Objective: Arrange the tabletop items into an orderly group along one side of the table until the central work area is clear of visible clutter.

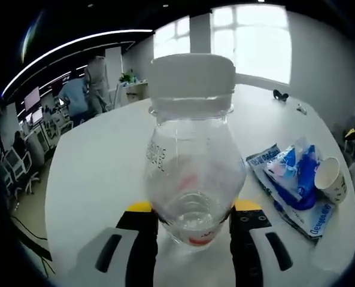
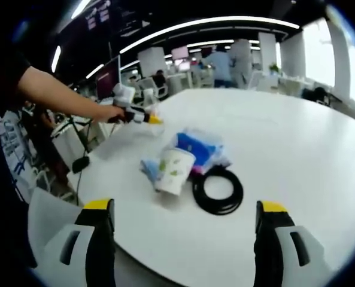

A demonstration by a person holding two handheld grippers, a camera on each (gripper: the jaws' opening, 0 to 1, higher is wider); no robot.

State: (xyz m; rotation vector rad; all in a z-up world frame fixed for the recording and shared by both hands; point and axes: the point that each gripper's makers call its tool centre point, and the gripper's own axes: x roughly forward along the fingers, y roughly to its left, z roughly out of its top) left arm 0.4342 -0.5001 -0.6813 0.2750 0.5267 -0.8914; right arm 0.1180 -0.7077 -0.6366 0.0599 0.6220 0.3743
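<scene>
Left tongs (image 1: 193, 224): clamped on clear bottle (image 1: 192, 173), frame centre.
Right tongs (image 2: 184, 224): apart, lower frame.
Paper cup (image 2: 175, 170): centre, beside black cable coil (image 2: 218, 190).

A clear plastic bottle (image 1: 192, 173) with a white cap and a trace of red near its base sits between the black, yellow-tipped jaws of the left hand-held gripper (image 1: 194, 230), over a plain white table (image 1: 99, 173). To the right of the bottle lies a blue-and-white printed packet (image 1: 292, 179), with a white paper cup (image 1: 333, 178) just beside it. In the right gripper view the cup shows green leaf-like markings, with a black coiled cable (image 2: 218, 190) touching it.
</scene>
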